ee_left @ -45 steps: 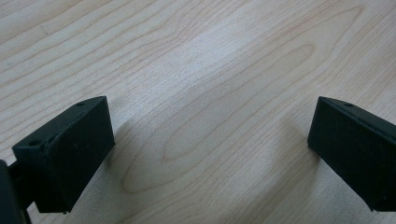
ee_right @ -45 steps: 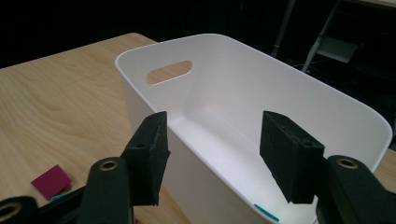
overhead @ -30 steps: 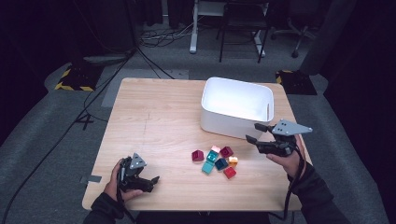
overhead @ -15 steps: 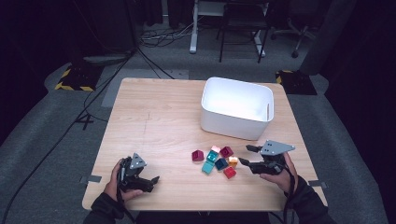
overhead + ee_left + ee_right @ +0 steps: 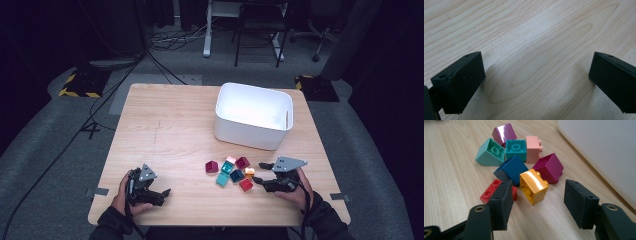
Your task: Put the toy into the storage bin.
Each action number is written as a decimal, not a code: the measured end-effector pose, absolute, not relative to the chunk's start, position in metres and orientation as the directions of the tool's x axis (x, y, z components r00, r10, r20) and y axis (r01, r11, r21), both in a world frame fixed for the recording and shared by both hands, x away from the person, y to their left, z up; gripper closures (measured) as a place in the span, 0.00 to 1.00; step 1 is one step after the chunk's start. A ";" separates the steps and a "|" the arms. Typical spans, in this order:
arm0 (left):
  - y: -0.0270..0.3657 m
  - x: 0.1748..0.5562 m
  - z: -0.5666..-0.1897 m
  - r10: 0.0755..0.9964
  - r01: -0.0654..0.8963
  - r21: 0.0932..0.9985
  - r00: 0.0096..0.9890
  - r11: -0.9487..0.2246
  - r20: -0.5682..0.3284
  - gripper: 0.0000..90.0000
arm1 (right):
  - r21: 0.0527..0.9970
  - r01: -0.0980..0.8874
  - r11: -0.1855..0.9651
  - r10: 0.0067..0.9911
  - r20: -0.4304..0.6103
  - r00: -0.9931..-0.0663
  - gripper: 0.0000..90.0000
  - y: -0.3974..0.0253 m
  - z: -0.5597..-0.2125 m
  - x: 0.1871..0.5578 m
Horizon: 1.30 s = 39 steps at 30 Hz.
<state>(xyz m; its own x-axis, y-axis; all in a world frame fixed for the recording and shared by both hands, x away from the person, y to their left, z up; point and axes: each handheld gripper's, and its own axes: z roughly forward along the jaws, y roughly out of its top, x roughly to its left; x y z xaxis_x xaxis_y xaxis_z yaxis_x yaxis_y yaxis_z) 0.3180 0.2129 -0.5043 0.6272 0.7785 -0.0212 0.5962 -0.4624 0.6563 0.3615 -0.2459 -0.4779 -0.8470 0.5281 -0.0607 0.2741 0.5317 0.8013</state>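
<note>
— What's on the wooden table (image 5: 165, 130)?

— A white bin (image 5: 254, 115) at the far right; just in front of it, a cluster of toy bricks (image 5: 230, 172).

— And the grippers?

— The right gripper (image 5: 537, 202), jaws apart and empty, sits low beside the cluster, the orange brick (image 5: 533, 186) nearest its gap. The left gripper (image 5: 535, 82), also agape, rests well left of the bin over bare wood.

— Best approach?

— Probably straddle the orange brick squarely, clear of the red brick (image 5: 496, 191) touching the left jaw's side, then close.
</note>
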 end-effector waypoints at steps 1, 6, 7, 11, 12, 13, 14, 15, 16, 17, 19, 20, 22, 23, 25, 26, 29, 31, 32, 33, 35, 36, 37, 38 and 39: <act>0.213 0.318 -0.504 0.779 0.597 0.656 0.627 -0.462 -0.021 0.01 | 0.796 0.266 0.544 0.522 -0.073 -0.850 0.46 -0.245 -0.480 0.363; 0.213 0.318 -0.504 0.779 0.596 0.656 0.627 -0.462 -0.021 0.01 | 0.784 0.271 0.559 0.514 -0.071 -0.855 0.45 -0.237 -0.489 0.366; 0.213 0.318 -0.504 0.779 0.596 0.657 0.627 -0.462 -0.021 0.01 | 0.780 0.275 0.563 0.515 -0.071 -0.854 0.45 -0.235 -0.490 0.366; 0.213 0.318 -0.504 0.779 0.596 0.656 0.627 -0.463 -0.021 0.01 | 0.775 0.285 0.564 0.514 -0.060 -0.856 0.47 -0.229 -0.494 0.369; 0.213 0.318 -0.504 0.779 0.596 0.657 0.627 -0.462 -0.022 0.01 | 0.775 0.283 0.564 0.510 -0.059 -0.858 0.49 -0.227 -0.494 0.369; 0.213 0.318 -0.504 0.779 0.597 0.656 0.627 -0.462 -0.021 0.01 | 0.775 0.291 0.561 0.518 -0.055 -0.853 0.53 -0.226 -0.495 0.369; 0.213 0.318 -0.504 0.779 0.596 0.657 0.627 -0.462 -0.022 0.01 | 0.774 0.288 0.563 0.520 -0.061 -0.852 0.56 -0.226 -0.496 0.369; 0.213 0.318 -0.504 0.779 0.597 0.656 0.627 -0.462 -0.021 0.01 | 0.779 0.284 0.559 0.519 -0.062 -0.852 0.59 -0.225 -0.496 0.369; 0.213 0.318 -0.504 0.779 0.597 0.656 0.627 -0.462 -0.022 0.01 | 0.780 0.287 0.557 0.521 -0.059 -0.851 0.61 -0.225 -0.497 0.369; 0.213 0.318 -0.504 0.778 0.596 0.656 0.627 -0.462 -0.022 0.01 | 0.779 0.279 0.561 0.515 -0.066 -0.854 0.62 -0.225 -0.498 0.368; 0.213 0.318 -0.504 0.779 0.597 0.656 0.627 -0.462 -0.022 0.01 | 0.778 0.286 0.560 0.525 -0.067 -0.848 0.71 -0.226 -0.497 0.367; 0.213 0.318 -0.504 0.779 0.598 0.656 0.626 -0.460 -0.024 0.01 | 0.782 0.286 0.554 0.524 -0.061 -0.850 0.74 -0.227 -0.497 0.367; 0.213 0.318 -0.504 0.779 0.596 0.656 0.627 -0.462 -0.021 0.01 | 0.783 0.299 0.545 0.526 -0.042 -0.849 0.75 -0.230 -0.498 0.367; 0.213 0.318 -0.504 0.779 0.597 0.657 0.627 -0.460 -0.024 0.01 | 0.784 0.293 0.548 0.524 -0.048 -0.851 0.75 -0.232 -0.498 0.368; 0.213 0.318 -0.504 0.780 0.598 0.656 0.626 -0.460 -0.024 0.01 | 0.783 0.286 0.553 0.520 -0.055 -0.852 0.76 -0.234 -0.498 0.368; 0.213 0.318 -0.504 0.779 0.596 0.656 0.627 -0.462 -0.021 0.01 | 0.783 0.286 0.553 0.519 -0.054 -0.853 0.76 -0.234 -0.498 0.367; 0.213 0.318 -0.504 0.779 0.598 0.656 0.627 -0.461 -0.024 0.01 | 0.784 0.291 0.549 0.520 -0.047 -0.853 0.75 -0.234 -0.498 0.366; 0.213 0.318 -0.504 0.780 0.598 0.656 0.626 -0.460 -0.023 0.01 | 0.784 0.280 0.554 0.511 -0.054 -0.858 0.74 -0.233 -0.499 0.366; 0.213 0.318 -0.504 0.780 0.598 0.657 0.626 -0.460 -0.024 0.01 | 0.783 0.279 0.557 0.511 -0.057 -0.858 0.74 -0.233 -0.499 0.365; 0.213 0.318 -0.504 0.779 0.598 0.656 0.626 -0.461 -0.023 0.01 | 0.782 0.280 0.557 0.509 -0.055 -0.859 0.74 -0.232 -0.499 0.365; 0.213 0.318 -0.504 0.778 0.596 0.656 0.627 -0.462 -0.022 0.01 | 0.778 0.287 0.559 0.512 -0.052 -0.857 0.72 -0.232 -0.500 0.365; 0.213 0.318 -0.504 0.779 0.598 0.656 0.627 -0.461 -0.024 0.01 | 0.781 0.285 0.555 0.511 -0.050 -0.858 0.71 -0.231 -0.500 0.365; 0.213 0.318 -0.504 0.780 0.598 0.657 0.626 -0.460 -0.023 0.01 | 0.781 0.283 0.557 0.509 -0.052 -0.859 0.70 -0.231 -0.500 0.365; 0.213 0.318 -0.504 0.778 0.597 0.656 0.628 -0.462 -0.023 0.01 | 0.782 0.281 0.556 0.507 -0.052 -0.860 0.68 -0.230 -0.500 0.366; 0.213 0.318 -0.504 0.779 0.598 0.656 0.626 -0.461 -0.024 0.01 | 0.775 0.288 0.562 0.514 -0.054 -0.856 0.67 -0.230 -0.500 0.366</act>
